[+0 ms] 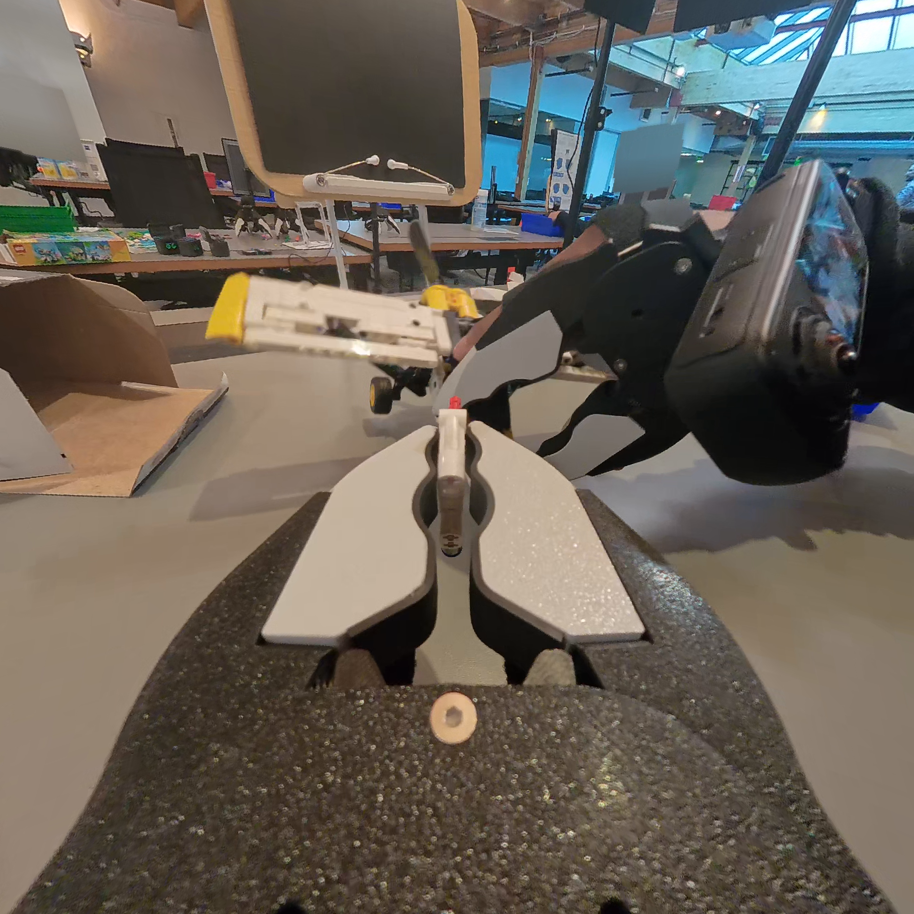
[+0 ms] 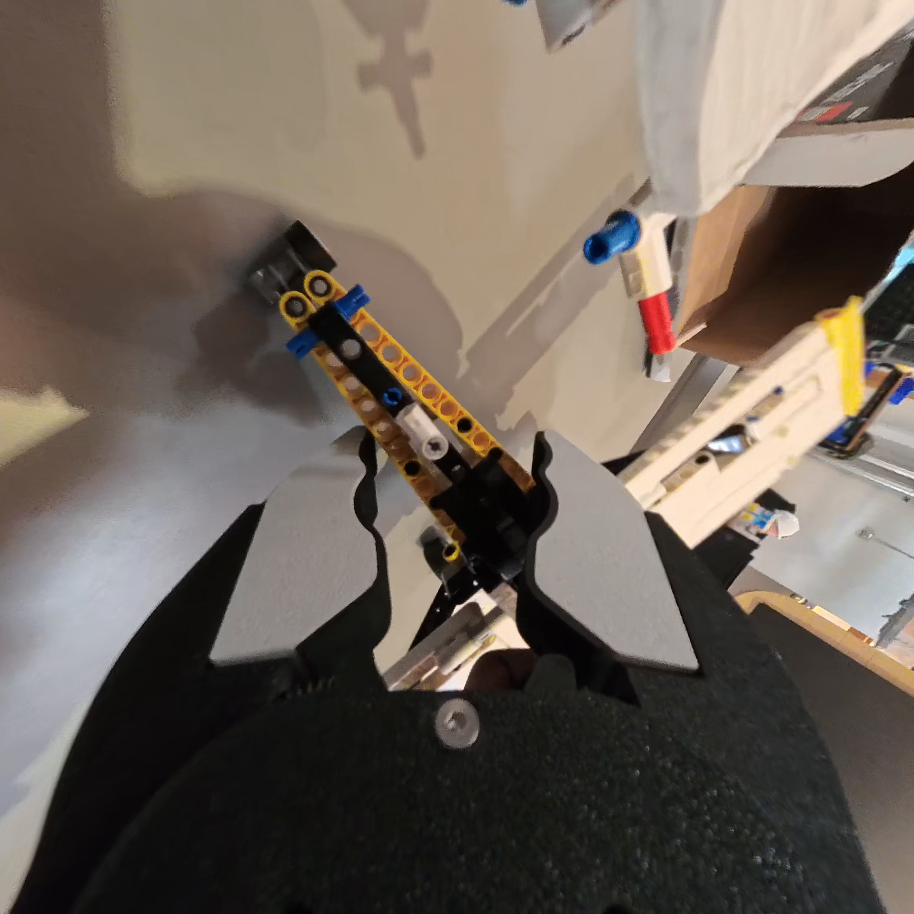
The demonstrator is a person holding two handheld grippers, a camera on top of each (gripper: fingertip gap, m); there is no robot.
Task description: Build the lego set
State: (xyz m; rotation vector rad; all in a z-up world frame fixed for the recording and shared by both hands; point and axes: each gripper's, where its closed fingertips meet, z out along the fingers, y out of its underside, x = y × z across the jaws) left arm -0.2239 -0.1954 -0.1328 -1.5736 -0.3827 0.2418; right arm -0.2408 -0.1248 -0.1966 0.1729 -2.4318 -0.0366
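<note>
While the left gripper [image 1: 451, 435] sits low over the grey table [image 1: 148, 569], its two fingers are pressed on a small white piece [image 1: 452, 447] with a tiny red tip [image 1: 454, 401]. A dark stick runs back from that piece between the fingers.

Just past it, on the right, is the right gripper [image 1: 499, 395], held by a hand in a black glove [image 1: 880, 297]. Its fingers are spread wide around the tail end of a toy plane [image 1: 341, 324] made of building bricks. One finger touches the black part of the toy. I cannot tell if the other finger touches it.

From the right gripper's own camera, yellow beams with holes [image 2: 425, 386] and a black beam [image 2: 356, 346] stick out from between its fingers [image 2: 603, 534]. Blue pins [image 2: 353, 299] poke out near the far end.

The plane is white with a yellow end [image 1: 228, 309]. It is tipped up over the table, and one small black and yellow wheel [image 1: 381, 394] hangs below it.

Farther left lies an open cardboard box [image 1: 74, 395]. Behind it all stands a dark board with a light wooden edge [image 1: 346, 89], then long tables with toy boxes [image 1: 64, 247].
</note>
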